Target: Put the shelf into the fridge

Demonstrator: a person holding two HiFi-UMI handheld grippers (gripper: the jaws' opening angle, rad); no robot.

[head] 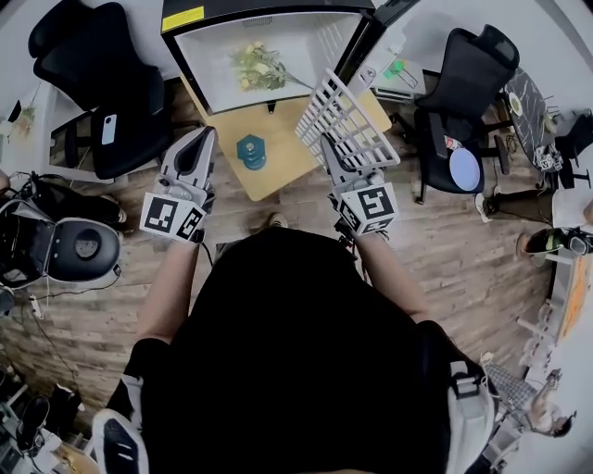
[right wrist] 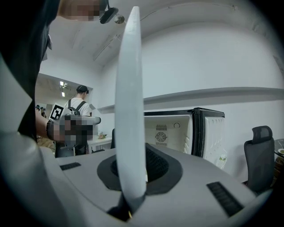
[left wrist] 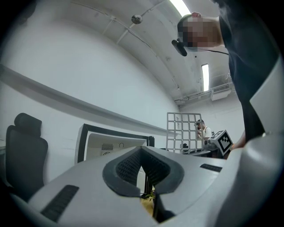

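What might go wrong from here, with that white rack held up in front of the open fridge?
1. The right gripper pinches the shelf by one edge only, so it may sag or slip out.
2. Greens lie inside the fridge; the shelf might crush or snag them.
3. The teal object sits on the table in front of the fridge and might get knocked.

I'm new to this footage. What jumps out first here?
A white grid shelf, raised and tilted in the right gripper, sits right of centre in the head view. Beyond it stands the open fridge with greenery inside. The left gripper hovers shut and empty at the left.
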